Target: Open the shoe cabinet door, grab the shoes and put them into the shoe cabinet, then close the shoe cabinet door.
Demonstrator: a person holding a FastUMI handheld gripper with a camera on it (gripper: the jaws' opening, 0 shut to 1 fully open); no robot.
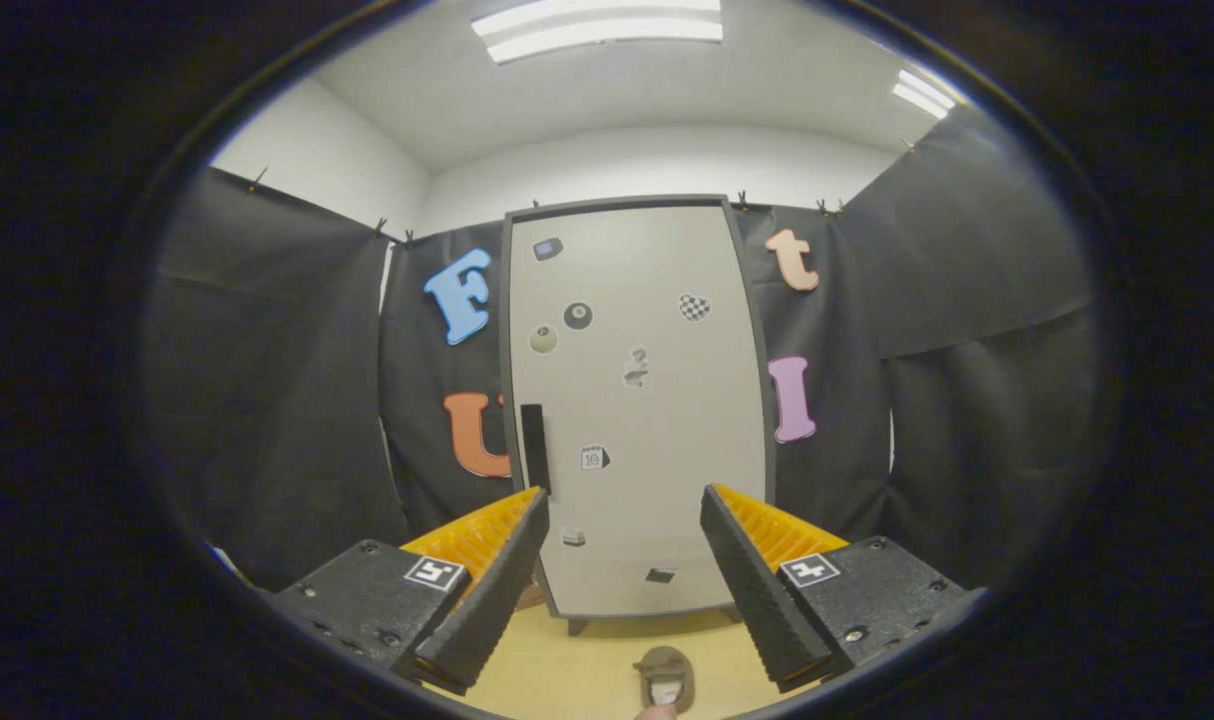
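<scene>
Gripper view: the gripper is spread wide, holding nothing. Shoe cabinet door stands closed beyond the fingers — a shoe lies between them.

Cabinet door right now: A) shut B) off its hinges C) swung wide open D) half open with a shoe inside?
A: the cabinet door sits flush in its frame with the handle untouched, the open claw is short of it, and a shoe lies on the floor between the fingers.
</scene>
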